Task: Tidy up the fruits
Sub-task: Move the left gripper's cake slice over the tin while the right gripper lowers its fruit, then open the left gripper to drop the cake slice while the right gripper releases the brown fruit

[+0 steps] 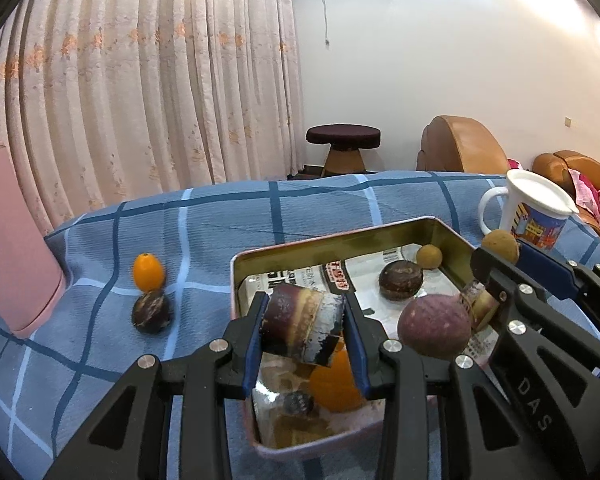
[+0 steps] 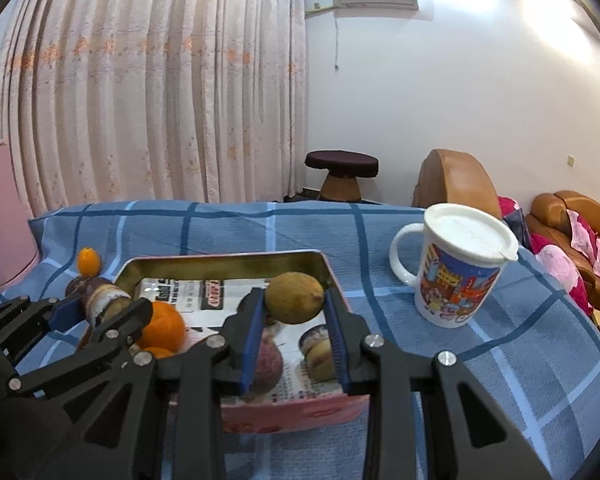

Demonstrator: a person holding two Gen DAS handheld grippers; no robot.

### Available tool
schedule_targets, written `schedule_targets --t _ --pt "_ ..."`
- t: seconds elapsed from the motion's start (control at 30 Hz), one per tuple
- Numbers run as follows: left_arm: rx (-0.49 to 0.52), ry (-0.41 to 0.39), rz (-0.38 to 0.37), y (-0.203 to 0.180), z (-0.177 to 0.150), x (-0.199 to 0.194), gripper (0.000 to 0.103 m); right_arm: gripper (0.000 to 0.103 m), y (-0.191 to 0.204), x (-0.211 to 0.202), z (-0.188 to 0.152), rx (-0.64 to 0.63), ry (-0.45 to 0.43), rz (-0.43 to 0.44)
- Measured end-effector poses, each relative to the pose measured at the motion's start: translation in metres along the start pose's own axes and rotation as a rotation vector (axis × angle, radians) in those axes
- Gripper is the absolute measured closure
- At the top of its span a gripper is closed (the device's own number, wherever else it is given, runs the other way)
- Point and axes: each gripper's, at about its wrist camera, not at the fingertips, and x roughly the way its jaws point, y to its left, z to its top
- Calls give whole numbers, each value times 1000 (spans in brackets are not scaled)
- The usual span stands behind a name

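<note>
**Two fruits over the tin, ready to go down**

Far left on the blue checked cloth of the surface (image 1: 204,220) sit a small orange fruit (image 1: 148,271) and a dark round fruit (image 1: 152,312), touching each other and still outside the tin.

The left tongs (image 1: 304,326) pinch a dark purple piece with white and tan bands (image 1: 300,324). It hangs over the near end of the open pink metal tin (image 1: 356,236), just above a big orange (image 1: 334,384).

The right tongs (image 2: 296,300) pinch a round yellow-brown fruit (image 2: 295,297) over the tin's right side.

To do it well, each hand should probably go down low over a bare spot on the paper before it lets go. Then nothing bumps or rolls. The right hand should likely stay clear of the white lidded mug (image 2: 456,268).
</note>
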Motion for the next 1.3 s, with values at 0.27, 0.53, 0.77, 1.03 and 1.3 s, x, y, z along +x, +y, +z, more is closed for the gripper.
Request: schedule_targets --t 0.27,0.53,0.77,1.03,1.3 --pt "-20 25 -44 1 5 10 65 70 -22 13 5 61 21 -1" --pt "-2 48 -39 -3 11 21 65 70 -26 28 10 94 46 49" --pt "-15 74 -25 -3 13 30 65 70 -16 46 15 70 101 91" --pt "-17 74 -19 -6 14 32 65 69 -10 52 15 51 133 111" --pt "-19 74 -18 -5 14 32 65 69 -12 57 14 58 154 134"
